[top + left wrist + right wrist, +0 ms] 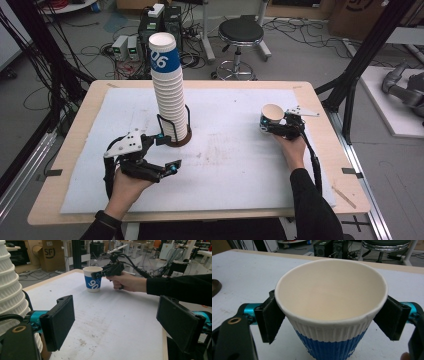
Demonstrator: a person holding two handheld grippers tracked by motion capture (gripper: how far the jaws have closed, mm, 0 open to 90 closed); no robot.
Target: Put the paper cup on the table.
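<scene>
Your right gripper [274,125] clamps a single cup [270,118] on both sides, just under the rim, upright on the right part of the mat [235,165], well apart from the stack [170,90]. In the right gripper view the pads [270,317] press the ribbed wall, and the cup [329,312] looks round, not crushed. Keep that squeeze light; paper walls buckle easily.

If you mean to set it down here, I judge it best to check that the base rests flat before you open, then spread the jaws fully and back straight out so no pad drags the cup over.

Your left gripper [162,152] hangs wide open and empty near the stack's holder [176,131]. Keep it clear of the stack, which stands tall and would tip easily.
</scene>
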